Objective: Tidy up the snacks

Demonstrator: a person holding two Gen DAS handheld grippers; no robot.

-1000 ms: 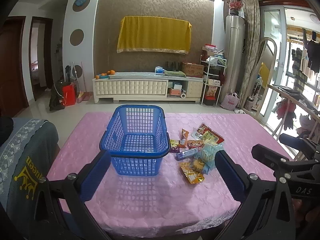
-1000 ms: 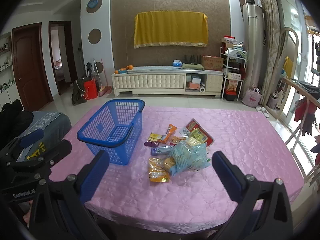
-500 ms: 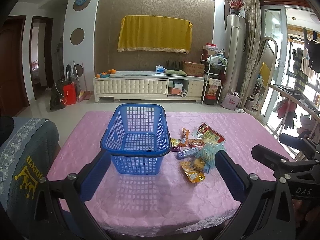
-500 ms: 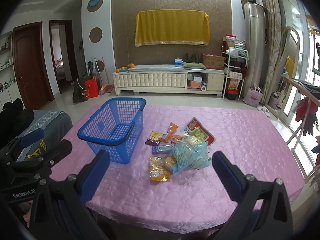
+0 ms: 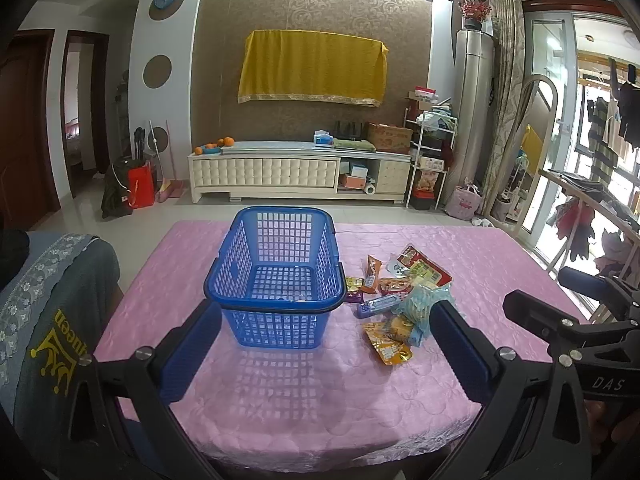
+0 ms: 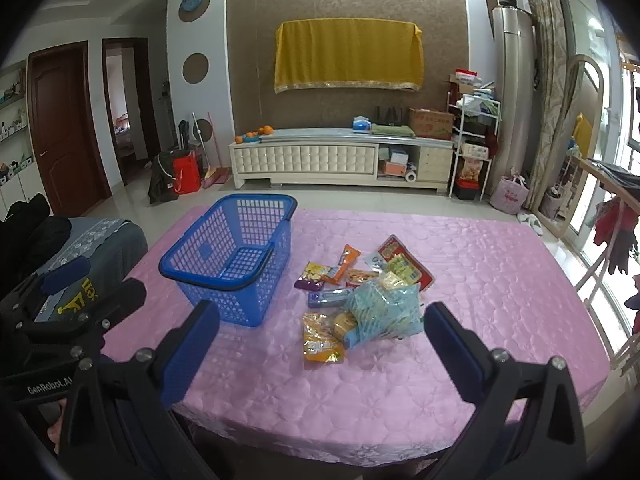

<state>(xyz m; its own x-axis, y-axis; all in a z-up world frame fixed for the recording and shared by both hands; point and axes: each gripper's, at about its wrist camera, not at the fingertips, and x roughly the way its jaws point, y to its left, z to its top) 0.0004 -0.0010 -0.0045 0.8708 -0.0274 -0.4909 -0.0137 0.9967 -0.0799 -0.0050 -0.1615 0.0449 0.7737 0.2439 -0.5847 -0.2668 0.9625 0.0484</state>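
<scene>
Hovering low at the near edge of the pink-clothed surface [image 5: 320, 392], the left gripper [image 5: 320, 344] has its blue-padded fingers [image 5: 192, 352] spread wide apart, holding nothing. The right gripper [image 6: 320, 344] hangs beside it, fingers [image 6: 452, 344] just as wide and bare too. Past the left gripper's tips sits the blue plastic basket [image 5: 276, 280], upright on the cloth, its dark handle folded down along the rim, nothing visible inside. To the basket's right lies the snack pile [image 6: 360, 292], all of it out on the surface: an orange packet [image 6: 320, 344] nearest, a light-blue mesh bag [image 6: 384, 312] partly over it, then a blue bar-shaped wrapper [image 6: 326, 298], a purple-and-yellow packet [image 6: 310, 276], an orange stick pack [image 6: 344, 260], and a red-edged pack [image 6: 404, 260] farthest back. Packets overlap; basket and pile stand apart. Beyond the table, a white TV cabinet [image 6: 340, 160] against the wall, yellow cloth [image 6: 348, 56] draped above it.
</scene>
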